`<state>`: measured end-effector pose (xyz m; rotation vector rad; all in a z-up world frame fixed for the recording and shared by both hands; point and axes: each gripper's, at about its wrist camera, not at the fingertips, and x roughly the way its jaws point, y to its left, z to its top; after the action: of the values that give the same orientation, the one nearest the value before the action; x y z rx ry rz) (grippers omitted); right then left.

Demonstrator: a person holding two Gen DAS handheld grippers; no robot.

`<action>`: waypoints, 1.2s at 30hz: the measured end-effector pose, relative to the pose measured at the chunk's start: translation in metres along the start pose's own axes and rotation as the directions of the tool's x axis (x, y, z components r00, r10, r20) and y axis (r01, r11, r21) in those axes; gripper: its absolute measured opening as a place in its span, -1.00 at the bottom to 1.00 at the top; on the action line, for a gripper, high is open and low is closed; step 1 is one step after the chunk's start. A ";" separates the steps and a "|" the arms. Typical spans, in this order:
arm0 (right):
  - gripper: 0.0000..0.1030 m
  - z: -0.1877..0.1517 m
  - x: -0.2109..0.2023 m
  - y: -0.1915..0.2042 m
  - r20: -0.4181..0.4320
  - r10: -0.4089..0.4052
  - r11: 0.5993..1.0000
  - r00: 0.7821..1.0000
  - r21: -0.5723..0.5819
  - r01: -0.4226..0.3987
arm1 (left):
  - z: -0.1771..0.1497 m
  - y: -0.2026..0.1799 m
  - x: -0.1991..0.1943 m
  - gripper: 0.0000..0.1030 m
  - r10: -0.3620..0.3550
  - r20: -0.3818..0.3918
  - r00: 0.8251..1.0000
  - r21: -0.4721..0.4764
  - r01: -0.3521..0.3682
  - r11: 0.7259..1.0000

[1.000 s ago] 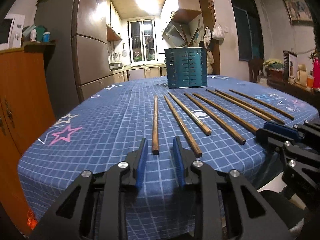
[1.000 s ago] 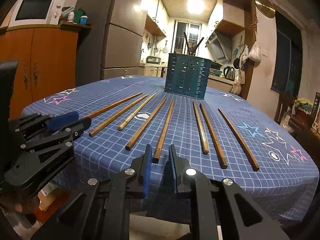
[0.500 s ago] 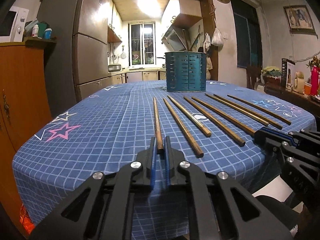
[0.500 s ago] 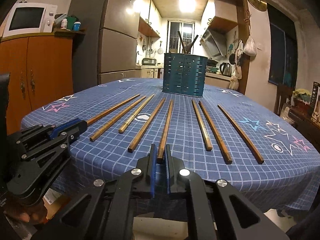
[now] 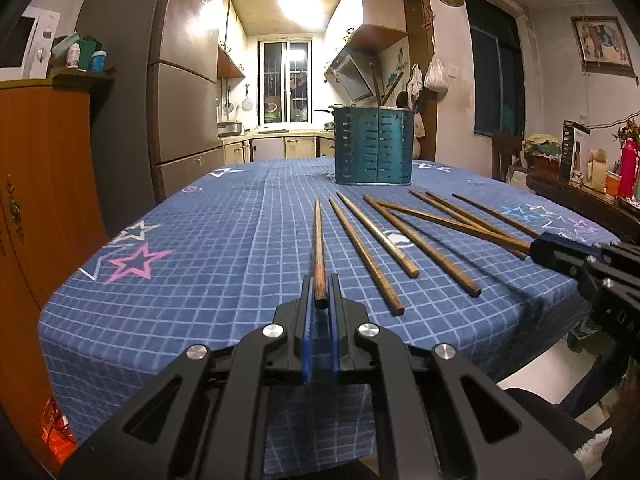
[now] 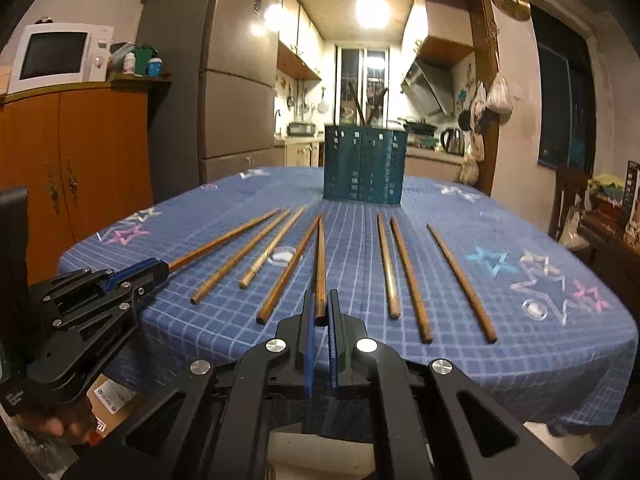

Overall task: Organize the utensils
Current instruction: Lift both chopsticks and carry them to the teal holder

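We grip one chopstick (image 5: 318, 248) in our left gripper (image 5: 320, 300) and another chopstick (image 6: 320, 264) in our right gripper (image 6: 319, 312), at the tabletop's (image 5: 200, 240) near edge; the teal holder (image 5: 374, 146) stands toward the far edge.

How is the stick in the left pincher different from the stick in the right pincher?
The chopstick in the left gripper is the end one of the row; the chopstick in the right gripper is from the middle. In the left wrist view, the left one runs in line with its neighbours, while the right one slants across several. Both are brown wood, pinched at the thick end, pointing toward the teal holder.
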<state>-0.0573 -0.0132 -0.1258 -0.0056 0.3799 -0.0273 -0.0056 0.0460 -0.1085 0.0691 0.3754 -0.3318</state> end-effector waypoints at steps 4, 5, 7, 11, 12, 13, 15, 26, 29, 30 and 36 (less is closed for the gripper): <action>-0.87 0.013 -0.019 0.000 0.059 0.000 0.999 0.998 -0.032 0.001 | 0.014 0.001 -0.016 -0.90 0.010 0.032 0.999 0.004 -0.010 1.000; -0.87 0.016 -0.023 0.000 0.073 0.000 0.999 0.997 -0.038 0.003 | 0.019 0.002 -0.020 -0.90 0.012 0.044 0.999 0.000 -0.012 1.000; -0.87 0.021 -0.031 -0.002 0.097 0.002 0.999 0.995 -0.041 0.002 | 0.030 0.003 -0.029 -0.90 0.015 0.072 0.997 -0.005 -0.014 1.000; -0.87 0.036 -0.043 -0.007 0.136 0.002 0.999 0.991 -0.047 0.004 | 0.054 0.003 -0.042 -0.90 0.017 0.136 0.991 -0.001 -0.017 1.000; -0.87 0.040 -0.046 -0.009 0.148 0.001 0.999 0.989 -0.050 0.006 | 0.062 0.003 -0.047 -0.90 0.016 0.158 0.987 0.000 -0.016 1.000; -0.87 0.046 -0.050 -0.011 0.159 0.003 0.998 0.987 -0.055 0.006 | 0.068 0.003 -0.050 -0.90 0.018 0.172 0.985 0.002 -0.018 1.000; -0.87 0.056 -0.055 -0.014 0.178 0.008 0.998 0.984 -0.064 0.003 | 0.081 0.002 -0.054 -0.90 0.022 0.195 0.981 0.001 -0.022 1.000; -0.87 0.119 -0.058 -0.042 0.192 0.087 0.995 0.977 -0.073 -0.074 | 0.143 0.004 -0.058 -0.90 -0.007 0.248 0.969 -0.017 0.011 1.000; -0.87 0.138 -0.049 -0.051 0.184 0.108 0.993 0.977 -0.068 -0.097 | 0.160 0.002 -0.054 -0.90 -0.015 0.255 0.967 -0.012 0.019 1.000; -0.87 0.144 -0.044 -0.054 0.180 0.118 0.992 0.977 -0.068 -0.107 | 0.165 0.002 -0.052 -0.90 -0.017 0.256 0.966 -0.012 0.021 1.000; -0.87 0.175 -0.025 -0.060 0.160 0.168 0.985 0.973 -0.076 -0.157 | 0.186 0.007 -0.036 -0.90 -0.037 0.235 0.971 -0.037 0.047 0.998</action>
<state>-0.0170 -0.0729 0.0470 -0.0383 0.2137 0.1463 0.0302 0.0400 0.0776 -0.0193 0.1501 -0.3692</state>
